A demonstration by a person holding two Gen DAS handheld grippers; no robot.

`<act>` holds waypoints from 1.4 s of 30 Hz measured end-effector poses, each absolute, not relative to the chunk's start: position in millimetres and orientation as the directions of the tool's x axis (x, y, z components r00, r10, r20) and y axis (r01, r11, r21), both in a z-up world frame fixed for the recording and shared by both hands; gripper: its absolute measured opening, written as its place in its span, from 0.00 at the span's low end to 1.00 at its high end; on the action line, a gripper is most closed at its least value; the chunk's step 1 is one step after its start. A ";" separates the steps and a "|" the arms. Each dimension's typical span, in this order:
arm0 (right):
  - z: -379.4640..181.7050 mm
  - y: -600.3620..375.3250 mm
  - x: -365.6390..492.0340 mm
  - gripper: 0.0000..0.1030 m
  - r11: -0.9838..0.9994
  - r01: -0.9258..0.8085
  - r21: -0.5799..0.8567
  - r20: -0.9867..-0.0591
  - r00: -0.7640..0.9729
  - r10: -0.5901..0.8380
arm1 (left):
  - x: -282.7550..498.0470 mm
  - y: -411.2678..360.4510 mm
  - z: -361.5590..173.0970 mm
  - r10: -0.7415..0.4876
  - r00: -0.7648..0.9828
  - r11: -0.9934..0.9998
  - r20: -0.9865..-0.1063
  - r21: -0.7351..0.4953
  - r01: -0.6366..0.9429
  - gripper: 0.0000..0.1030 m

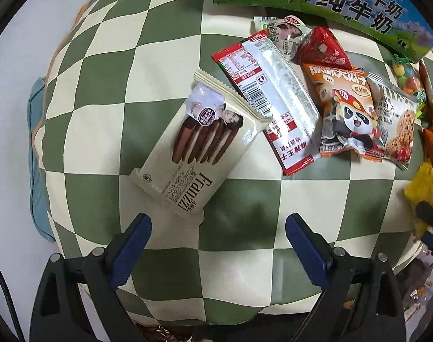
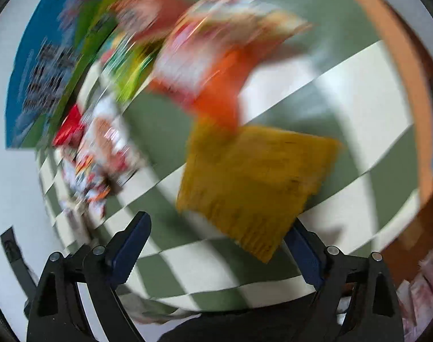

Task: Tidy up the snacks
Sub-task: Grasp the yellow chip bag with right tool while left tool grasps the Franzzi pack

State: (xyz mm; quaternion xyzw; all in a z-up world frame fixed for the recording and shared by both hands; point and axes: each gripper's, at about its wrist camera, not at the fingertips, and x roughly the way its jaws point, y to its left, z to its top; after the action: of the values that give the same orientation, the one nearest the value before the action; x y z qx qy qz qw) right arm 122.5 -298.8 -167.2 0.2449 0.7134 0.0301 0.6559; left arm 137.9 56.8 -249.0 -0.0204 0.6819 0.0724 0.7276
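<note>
Our left tongs (image 1: 217, 245) stand spread wide with nothing between the blue pads, pointing down at the checkered worktop (image 1: 108, 65). The Franzzi cookie pack (image 1: 199, 148) lies flat just ahead of them, its near sealed end close to the left pad. To take it well, we judge that we should centre the pack between the pads, straddle its narrow width, and close on the body, not on the crimped seal.

Our right tongs (image 2: 216, 250) are also spread and hold nothing. That view is heavily blurred; the yellow packet (image 2: 256, 182) lies just ahead, with one corner overlapping the right pad in the picture. Whether it touches the pad we cannot tell.

Beyond the cookie pack, its far end overlaps the red-and-white packet (image 1: 273, 99). To the right lie the orange panda packet (image 1: 344, 108) and the oat bar packet (image 1: 396, 125), which overlap each other. The red triangular packet (image 1: 324, 48) lies behind them. The milk carton box (image 1: 344, 2) closes off the far edge. The overlap with the red-and-white packet may drag that packet along when we lift.
</note>
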 end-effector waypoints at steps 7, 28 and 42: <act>-124.5 -269.5 108.5 0.92 0.938 0.091 0.333 -0.943 0.024 0.332 | 126.9 50.1 -241.6 0.072 0.090 0.988 -0.993 0.059 -0.140 0.93; -104.8 -319.2 151.2 0.86 0.973 0.048 0.228 -0.948 0.241 0.210 | 116.0 59.1 -255.7 0.078 0.053 0.987 -0.996 0.070 -0.147 0.93; -111.9 -256.5 133.5 0.80 0.987 -0.128 0.100 -0.984 0.135 0.117 | 113.5 77.0 -247.6 0.067 0.057 0.983 -0.996 0.056 -0.174 0.94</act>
State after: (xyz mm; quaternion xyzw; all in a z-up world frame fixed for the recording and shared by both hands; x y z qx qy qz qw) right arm 133.5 -256.5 -111.9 -0.0042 0.6526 0.0814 0.7533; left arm 113.5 77.0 -247.6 -0.0390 0.6816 0.0830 0.7260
